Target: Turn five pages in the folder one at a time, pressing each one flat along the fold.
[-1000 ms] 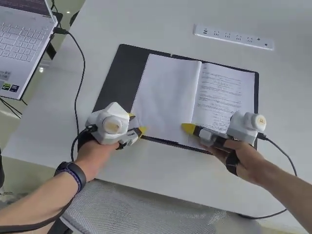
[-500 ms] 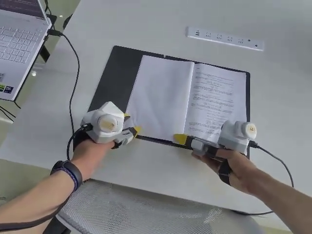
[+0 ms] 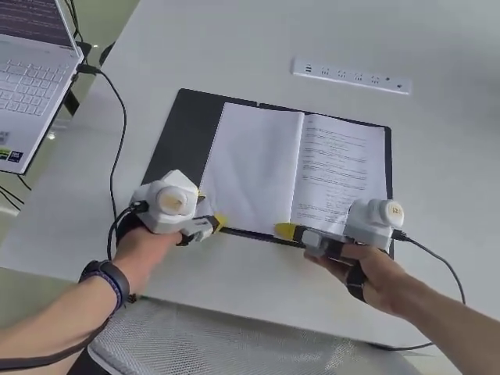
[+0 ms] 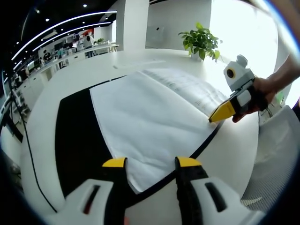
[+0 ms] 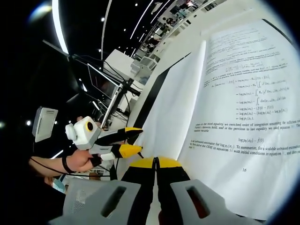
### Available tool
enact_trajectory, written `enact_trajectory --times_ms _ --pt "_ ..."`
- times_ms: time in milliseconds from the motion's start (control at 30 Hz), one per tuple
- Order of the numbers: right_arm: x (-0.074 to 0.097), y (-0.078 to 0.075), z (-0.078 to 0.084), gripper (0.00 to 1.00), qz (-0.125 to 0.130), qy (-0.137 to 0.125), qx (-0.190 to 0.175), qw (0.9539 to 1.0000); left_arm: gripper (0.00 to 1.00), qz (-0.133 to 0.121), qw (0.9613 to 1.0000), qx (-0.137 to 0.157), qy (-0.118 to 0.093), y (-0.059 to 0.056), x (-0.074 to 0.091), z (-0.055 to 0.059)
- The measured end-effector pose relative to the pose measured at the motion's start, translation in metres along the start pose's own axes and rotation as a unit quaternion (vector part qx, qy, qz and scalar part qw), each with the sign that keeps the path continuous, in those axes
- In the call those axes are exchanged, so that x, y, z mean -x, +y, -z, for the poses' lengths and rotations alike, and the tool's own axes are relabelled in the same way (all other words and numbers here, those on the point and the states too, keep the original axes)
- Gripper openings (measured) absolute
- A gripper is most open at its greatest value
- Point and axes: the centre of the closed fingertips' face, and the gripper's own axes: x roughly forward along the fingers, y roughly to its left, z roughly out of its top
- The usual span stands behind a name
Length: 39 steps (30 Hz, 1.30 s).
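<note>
Jaws on left gripper [image 4: 151, 163] stand wide around blank page [image 4: 150, 112] corner; right gripper [image 5: 155, 161] jaws sit closed at folder [image 3: 183, 137] edge.

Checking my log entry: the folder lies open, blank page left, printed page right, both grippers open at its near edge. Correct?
Not both: the right gripper is shut, jaws together in the right gripper view. The left gripper is open. The folder does lie open, blank page left, printed page right.
</note>
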Motion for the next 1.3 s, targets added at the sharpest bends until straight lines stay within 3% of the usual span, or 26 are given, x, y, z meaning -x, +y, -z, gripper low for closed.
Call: enact_trajectory --times_ms 133,367,600,667,967,1300 --pt "0.009 0.004 -0.003 0.01 0.004 -0.008 0.011 0.9999 0.41 -0.001 1.0 -0.002 -0.003 -0.002 0.005 -0.006" --pt "0.035 -0.007 -0.02 0.05 0.026 -0.044 0.017 0.9986 0.45 -0.002 0.9998 -0.01 -0.014 -0.004 0.017 -0.019" --pt "0.06 -0.015 -0.035 0.1 0.049 -0.058 0.04 0.9963 0.47 -0.007 0.9996 -0.018 -0.019 -0.002 0.028 -0.027" --pt "0.069 -0.019 -0.04 0.12 0.068 -0.054 0.063 0.9942 0.47 -0.004 0.9995 -0.024 -0.02 -0.004 0.031 -0.029" --pt "0.098 -0.023 -0.051 0.2 0.105 -0.04 0.126 0.9857 0.5 0.002 0.9992 -0.025 -0.032 -0.011 0.041 -0.041" --pt "0.128 -0.023 -0.06 0.33 0.133 -0.04 0.176 0.9746 0.56 0.014 0.9988 -0.021 -0.042 -0.017 0.055 -0.051"
